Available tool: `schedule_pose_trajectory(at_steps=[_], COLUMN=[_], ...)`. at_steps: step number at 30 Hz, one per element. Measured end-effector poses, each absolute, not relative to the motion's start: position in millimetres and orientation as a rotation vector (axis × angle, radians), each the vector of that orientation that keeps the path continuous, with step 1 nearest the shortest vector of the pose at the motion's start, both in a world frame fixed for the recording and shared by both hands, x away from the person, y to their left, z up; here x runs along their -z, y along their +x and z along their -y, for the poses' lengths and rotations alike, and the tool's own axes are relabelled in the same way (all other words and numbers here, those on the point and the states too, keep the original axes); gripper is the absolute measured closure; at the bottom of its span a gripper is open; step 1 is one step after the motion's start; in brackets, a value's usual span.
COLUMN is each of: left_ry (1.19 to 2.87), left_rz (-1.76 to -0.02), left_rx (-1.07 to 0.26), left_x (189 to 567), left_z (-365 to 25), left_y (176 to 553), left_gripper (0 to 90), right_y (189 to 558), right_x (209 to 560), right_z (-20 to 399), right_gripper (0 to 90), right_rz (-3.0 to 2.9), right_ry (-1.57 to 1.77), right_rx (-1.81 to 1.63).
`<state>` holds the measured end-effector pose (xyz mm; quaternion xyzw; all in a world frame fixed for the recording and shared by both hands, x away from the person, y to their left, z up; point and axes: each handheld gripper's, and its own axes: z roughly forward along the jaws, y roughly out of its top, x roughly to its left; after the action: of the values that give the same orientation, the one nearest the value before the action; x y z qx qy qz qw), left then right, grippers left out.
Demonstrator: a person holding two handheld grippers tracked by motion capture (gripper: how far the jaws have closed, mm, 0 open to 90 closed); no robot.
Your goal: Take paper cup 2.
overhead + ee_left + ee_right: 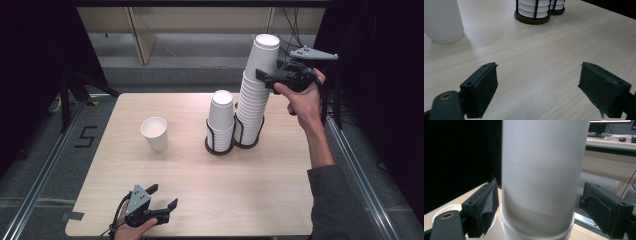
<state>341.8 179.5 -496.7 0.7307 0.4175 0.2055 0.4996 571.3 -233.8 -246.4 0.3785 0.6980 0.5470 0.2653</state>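
High view: the right gripper (265, 76) brackets the upright top cup (263, 52) of the tall stack (252, 107) in its holder at the table's (280, 200) far right. Left gripper view: the left gripper (539, 85) idles open over the table. Right gripper view: the cup stands between open jaws, the left pad apparently touching and the right one apart.

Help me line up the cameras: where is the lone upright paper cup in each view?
High view: lone cup stands left of centre on the table.
Left gripper view: upper left corner.
Right gripper view: bottom left, behind a jaw.
Shared landmark: tall cup stack.
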Motion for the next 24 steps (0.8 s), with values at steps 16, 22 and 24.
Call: schedule_pose_trajectory(at_steps=[16,22,24], left_ry=[1.762,1.758,1.756], left_rz=[-0.996,-0.996,-1.0], left_rx=[-0.484,-0.482,-0.48], left_x=[497.7,497.6,497.7], left_z=[-179.1,-178.4,-178.3], left_y=[343.0,343.0,342.5], left_gripper=[14.6,14.6,14.6], right_y=[594.2,599.2,599.1], right_x=[249.0,249.5,248.3], right_z=[217.6,213.6,213.0], right_gripper=[11.4,12.4,13.3], right_rz=[-1.881,-1.882,-1.886], right_ry=[1.046,1.051,1.057], right_rx=[-1.488,-1.482,-1.478])
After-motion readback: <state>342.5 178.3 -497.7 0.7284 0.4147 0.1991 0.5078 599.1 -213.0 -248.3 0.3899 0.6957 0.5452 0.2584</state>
